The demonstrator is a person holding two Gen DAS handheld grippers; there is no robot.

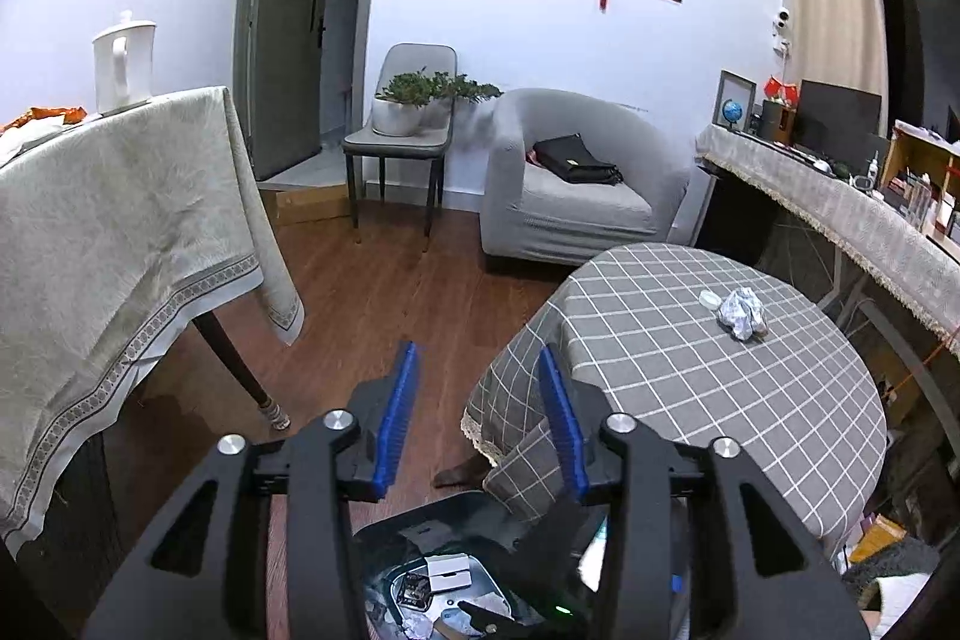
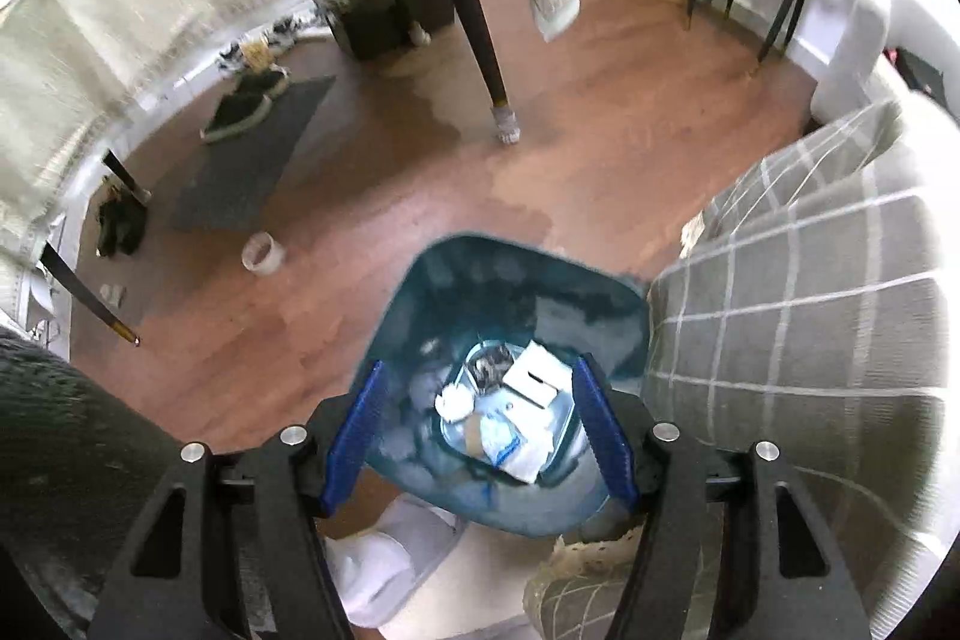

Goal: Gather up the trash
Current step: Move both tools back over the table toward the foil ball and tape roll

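Trash: crumpled silvery foil wad (image 1: 743, 313) lies on the grey checked tablecloth (image 1: 690, 376).
Left gripper (image 1: 480, 415) hangs spread and empty; right gripper (image 2: 477, 433), also spread and empty, hovers over the blue plastic bin (image 2: 516, 280) of paper scraps.

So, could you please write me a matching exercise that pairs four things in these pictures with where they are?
Things:
1. crumpled foil
2. black bag
3. potted plant
4. white box

Places:
A. on the grey chair
B. in the blue bin
C. on the checked table
D. on the armchair

Pairs: 1-C, 2-D, 3-A, 4-B
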